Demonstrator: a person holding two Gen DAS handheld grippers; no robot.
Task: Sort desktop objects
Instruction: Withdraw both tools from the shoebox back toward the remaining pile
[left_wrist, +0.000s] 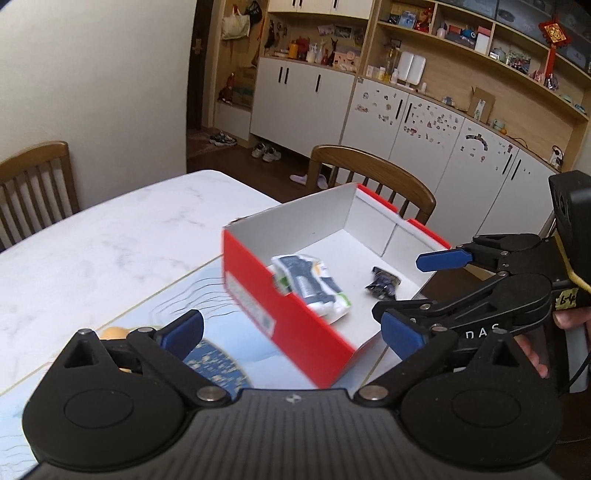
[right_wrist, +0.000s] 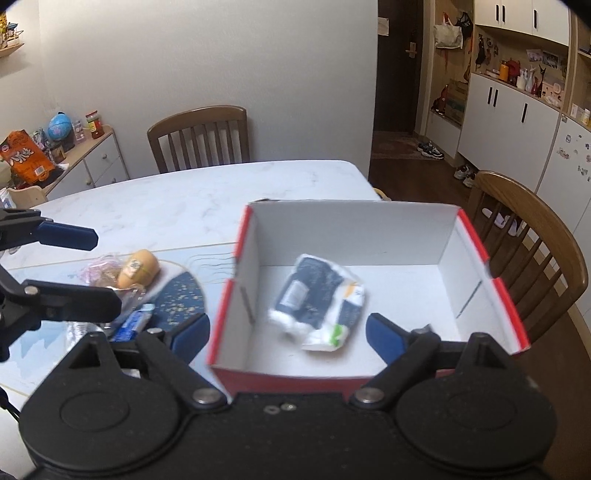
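Observation:
A red box with a white inside (left_wrist: 258, 295) (right_wrist: 487, 258) stands on the table. In it lie a white and dark blue packet (left_wrist: 310, 284) (right_wrist: 317, 299) and a small black wrapper (left_wrist: 382, 282). My left gripper (left_wrist: 291, 332) is open and empty, above the mat at the box's near left side; it also shows in the right wrist view (right_wrist: 92, 266). My right gripper (right_wrist: 288, 336) is open and empty over the box's near edge; it also shows in the left wrist view (left_wrist: 410, 291). A yellow egg-shaped object (right_wrist: 138, 267), a clear wrapper (right_wrist: 99, 269) and a blue packet (right_wrist: 133, 323) lie left of the box.
The white marble table (right_wrist: 184, 199) carries a blue patterned mat (left_wrist: 221, 362). Wooden chairs (left_wrist: 373, 177) (right_wrist: 201, 136) (left_wrist: 35, 184) stand around it. White cabinets and shelves (left_wrist: 443, 129) line the far wall. A side cabinet with snacks (right_wrist: 44, 155) stands at the left.

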